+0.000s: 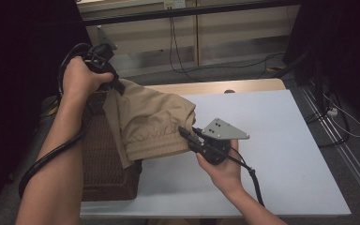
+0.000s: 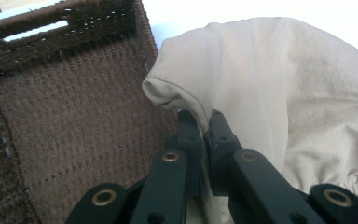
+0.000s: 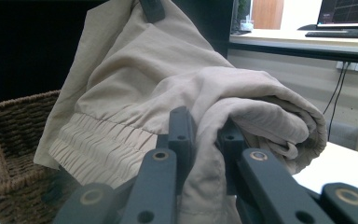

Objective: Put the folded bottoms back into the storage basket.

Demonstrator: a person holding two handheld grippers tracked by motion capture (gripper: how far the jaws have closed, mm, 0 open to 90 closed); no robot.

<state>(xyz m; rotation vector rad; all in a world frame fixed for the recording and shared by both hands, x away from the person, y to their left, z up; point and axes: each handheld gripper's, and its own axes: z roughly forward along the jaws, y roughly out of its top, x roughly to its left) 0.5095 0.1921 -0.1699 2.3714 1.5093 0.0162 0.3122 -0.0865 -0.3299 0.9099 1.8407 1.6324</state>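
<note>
A beige garment with an elastic waistband (image 1: 150, 123) hangs in the air between both grippers, over the right side of a brown wicker basket (image 1: 104, 173). My left gripper (image 1: 114, 84) is raised at the upper left, shut on a hem of the garment (image 2: 182, 95); its jaws pinch the cloth fold tightly. My right gripper (image 1: 187, 132) sits lower, at the table's middle, shut on a thick fold of the garment (image 3: 205, 140). The elastic waistband (image 3: 102, 144) hangs toward the basket (image 3: 9, 140).
The basket (image 2: 65, 121) stands at the left end of a white table (image 1: 272, 140). A wooden edge and a floor with cables lie beyond the table. A desk with a monitor (image 3: 349, 14) stands farther off in the right gripper view.
</note>
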